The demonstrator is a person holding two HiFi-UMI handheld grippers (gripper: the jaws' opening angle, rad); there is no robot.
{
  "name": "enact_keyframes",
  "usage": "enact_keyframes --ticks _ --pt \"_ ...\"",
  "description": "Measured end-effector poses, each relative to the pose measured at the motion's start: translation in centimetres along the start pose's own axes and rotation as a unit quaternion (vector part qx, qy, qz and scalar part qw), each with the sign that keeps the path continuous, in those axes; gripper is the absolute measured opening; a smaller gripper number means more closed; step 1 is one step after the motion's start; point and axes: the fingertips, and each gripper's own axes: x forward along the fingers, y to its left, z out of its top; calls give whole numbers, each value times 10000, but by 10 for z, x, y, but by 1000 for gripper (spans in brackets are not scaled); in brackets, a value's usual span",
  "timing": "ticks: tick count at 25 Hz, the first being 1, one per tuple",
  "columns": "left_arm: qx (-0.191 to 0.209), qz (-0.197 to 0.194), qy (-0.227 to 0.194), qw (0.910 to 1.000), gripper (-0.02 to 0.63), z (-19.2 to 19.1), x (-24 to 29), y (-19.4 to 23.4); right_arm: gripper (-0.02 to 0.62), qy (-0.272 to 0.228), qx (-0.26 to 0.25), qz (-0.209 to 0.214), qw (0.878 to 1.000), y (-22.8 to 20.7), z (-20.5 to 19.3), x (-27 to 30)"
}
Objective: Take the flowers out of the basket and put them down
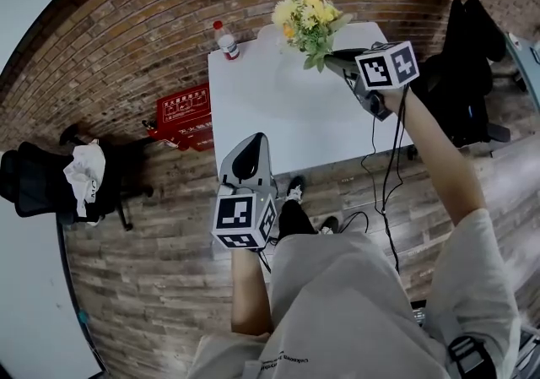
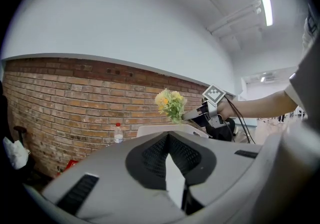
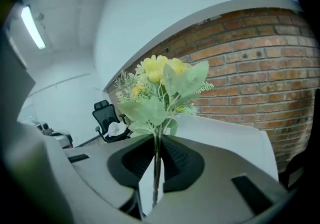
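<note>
Starting nearest the person, the left gripper (image 1: 251,145) is held over the floor just short of the near edge of the white table (image 1: 278,116). Its jaws appear pressed together with nothing between them, though the left gripper view shows the tips only partly. Beyond it, the tabletop runs toward the brick wall (image 1: 126,31).

Over the far right part of the table, the right gripper (image 1: 337,58) points leftward and slightly down. Its jaws pinch the thin green stems of the flowers (image 1: 308,18), a small bunch with yellow heads and pale green leaves. The bunch is raised in the air, clear of the tabletop, over the table's far edge.

A clear bottle (image 1: 226,40) with a red cap stands upright at the far left corner of the table. A red box (image 1: 187,116) lies on the floor just left of the table. A black chair (image 1: 42,183) carrying a white cloth stands well apart at far left.
</note>
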Motion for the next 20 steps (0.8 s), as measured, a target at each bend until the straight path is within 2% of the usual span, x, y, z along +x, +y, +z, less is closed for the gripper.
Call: enact_keyframes --ticks 4,7,11,20 --pt "-59 67 -85 9999 26 1 -1 7 64 -209 207 145 9995 16 0 1" --pt "127 109 -30 9999 26 1 8 20 64 -305 494 175 9982 28 -8 6" --pt "310 62 -156 9994 26 12 22 37 64 -383 443 -87 9982 41 -9 14" --pt "618 -426 81 9971 26 2 50 67 64 -536 1091 -481 9914 50 -17 41"
